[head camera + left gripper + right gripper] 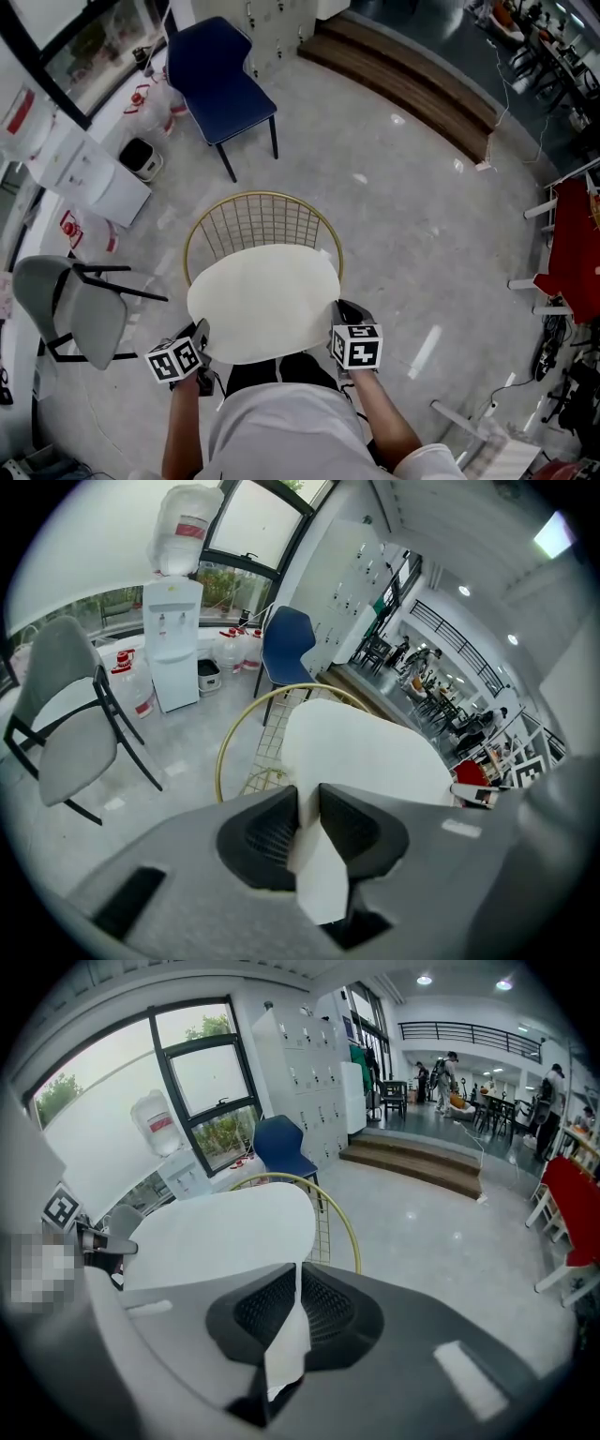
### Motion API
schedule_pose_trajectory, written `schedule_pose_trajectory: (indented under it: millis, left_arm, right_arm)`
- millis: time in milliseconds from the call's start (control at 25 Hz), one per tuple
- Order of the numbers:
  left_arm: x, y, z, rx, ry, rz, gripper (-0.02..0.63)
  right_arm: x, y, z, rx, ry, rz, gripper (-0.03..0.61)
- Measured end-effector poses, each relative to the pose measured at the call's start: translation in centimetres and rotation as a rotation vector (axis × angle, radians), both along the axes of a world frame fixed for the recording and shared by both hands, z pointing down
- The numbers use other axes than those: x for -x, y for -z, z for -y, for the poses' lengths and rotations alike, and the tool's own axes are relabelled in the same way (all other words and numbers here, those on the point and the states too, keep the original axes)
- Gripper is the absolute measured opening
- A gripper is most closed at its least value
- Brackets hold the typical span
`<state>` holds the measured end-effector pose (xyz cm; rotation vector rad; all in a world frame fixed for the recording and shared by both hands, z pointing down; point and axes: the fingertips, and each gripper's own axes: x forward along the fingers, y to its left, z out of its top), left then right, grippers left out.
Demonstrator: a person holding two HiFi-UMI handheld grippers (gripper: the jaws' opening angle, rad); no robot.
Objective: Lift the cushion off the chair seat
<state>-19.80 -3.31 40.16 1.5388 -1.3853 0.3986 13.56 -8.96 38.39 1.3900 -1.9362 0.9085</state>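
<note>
- Polished grey floor [422, 234] w/ light reflections; wooden steps [403, 80] at far side, window wall at left.
- Blue chair [220, 80] is seen beyond the work area. Grey chair [75, 314] is off to the left.
- Water dispenser [173, 635] is parked by the window, w/ spare bottles beside it.
- Gold wire chair [258, 220] is set at centre, w/ its curved mesh backrest on the far side.
- Cushion [262, 300] is off-white, flat and roundish. It is positioned over the gold wire chair's seat, which is fully covered in head view.
- Whether the underside touches the seat can't be told.
- Left gripper [199, 333] is clamped on the cushion's near-left edge. That edge is pinched between the ribbed pads [267, 832], and the jaws are kept narrow, only the cushion's thickness apart.
- Right gripper [345, 314] is clamped on the near-right edge. Jaws are almost together, w/ a thin fold of the edge squeezed between them.
- Both grippers are angled fwd and down, marker cubes turned up toward the head cam.
- Cushion is held approx level between the two grips.
</note>
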Motion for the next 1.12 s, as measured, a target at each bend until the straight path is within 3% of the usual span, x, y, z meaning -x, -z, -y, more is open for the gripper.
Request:
schedule_pose_trajectory:
  millis: [1120]
  left_arm:
    - [0.3,5.8,-1.1,-0.123,-0.054,-0.008,0.08]
  right_arm:
    - [0.0,5.8,-1.6,-0.102,0.019,0.043,0.025]
